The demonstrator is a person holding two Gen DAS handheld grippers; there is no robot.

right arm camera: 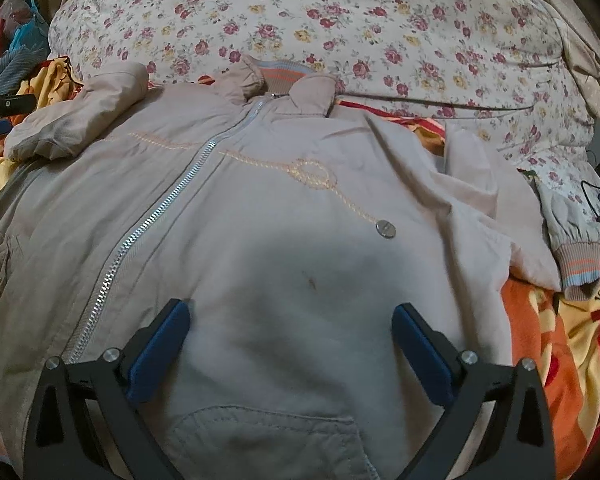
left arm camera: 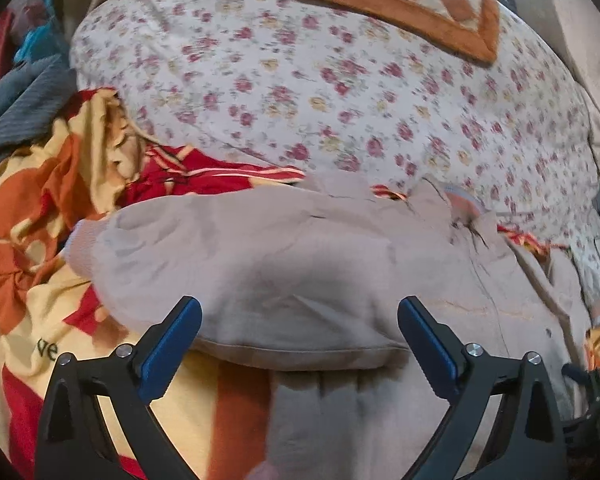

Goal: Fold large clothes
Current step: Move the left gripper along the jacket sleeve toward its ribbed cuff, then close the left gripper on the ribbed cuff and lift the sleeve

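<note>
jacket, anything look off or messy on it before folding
The jacket lies zipped and face up, but its sleeves are uneven: one sleeve is already folded across the chest, the other sleeve sprawls sideways, rumpled. A small dark mark sits on the front below the button.

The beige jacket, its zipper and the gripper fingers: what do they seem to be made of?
The beige jacket looks like a thin matte woven fabric, perhaps cotton or nylon: it creases softly. Its cuff is ribbed knit with stripes. The zipper has shiny silvery teeth, probably metal. The right gripper has black rigid fingers, likely plastic, with blue pads that look matte.
</note>
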